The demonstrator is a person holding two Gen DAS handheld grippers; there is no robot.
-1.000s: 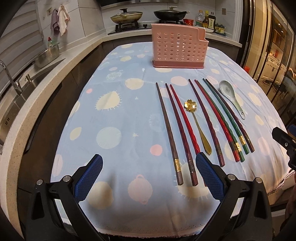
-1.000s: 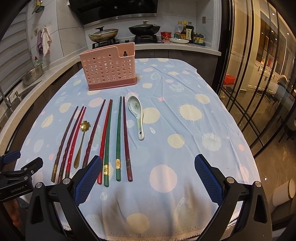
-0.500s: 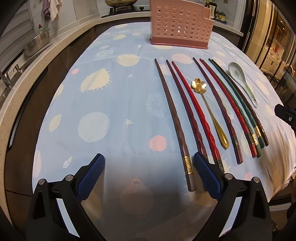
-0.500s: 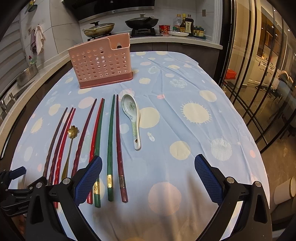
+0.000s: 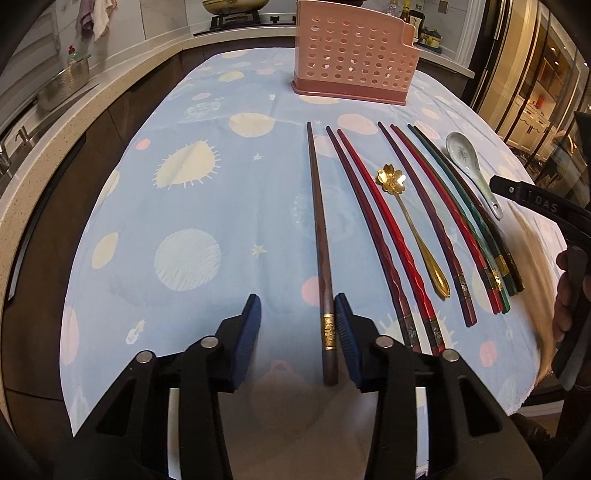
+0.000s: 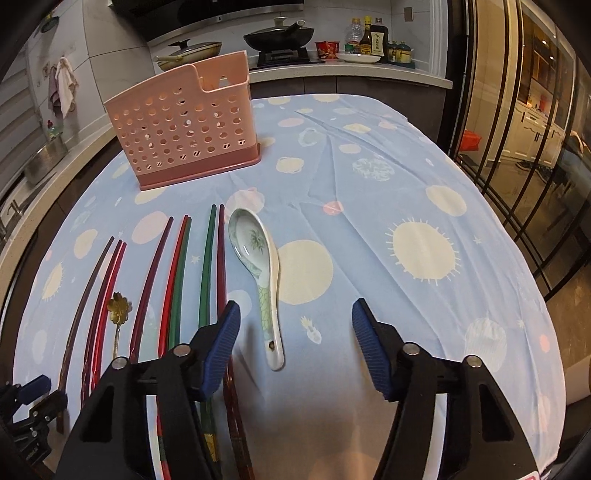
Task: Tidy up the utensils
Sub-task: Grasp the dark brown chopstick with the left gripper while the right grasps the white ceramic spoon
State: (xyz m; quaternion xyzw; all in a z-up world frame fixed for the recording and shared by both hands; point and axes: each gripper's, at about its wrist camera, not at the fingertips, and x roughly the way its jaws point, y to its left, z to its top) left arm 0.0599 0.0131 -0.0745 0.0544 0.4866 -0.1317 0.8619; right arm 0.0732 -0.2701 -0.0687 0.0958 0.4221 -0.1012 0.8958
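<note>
Several chopsticks lie side by side on the blue spotted tablecloth (image 5: 229, 221), with a gold flower spoon (image 5: 391, 179) among them and a white ceramic spoon (image 5: 461, 155) at the right. My left gripper (image 5: 297, 317) is low over the cloth, half closed, with the handle end of the brown chopstick (image 5: 319, 221) between its jaws, next to the right finger. My right gripper (image 6: 295, 332) is open around the ceramic spoon's (image 6: 255, 254) handle end. A pink perforated utensil holder (image 5: 352, 55) stands at the far end; it also shows in the right wrist view (image 6: 184, 122).
A kitchen counter with a sink (image 5: 22, 122) and a metal bowl (image 5: 62, 85) runs along the left. A stove with pans (image 6: 277, 37) and bottles (image 6: 369, 35) is behind the table. Glass doors (image 6: 517, 129) stand at the right. The table's edge is near both grippers.
Both grippers have moved forward and down towards the utensils. The left jaws have narrowed around the brown chopstick's handle. The right jaws have narrowed somewhat around the ceramic spoon's handle.
</note>
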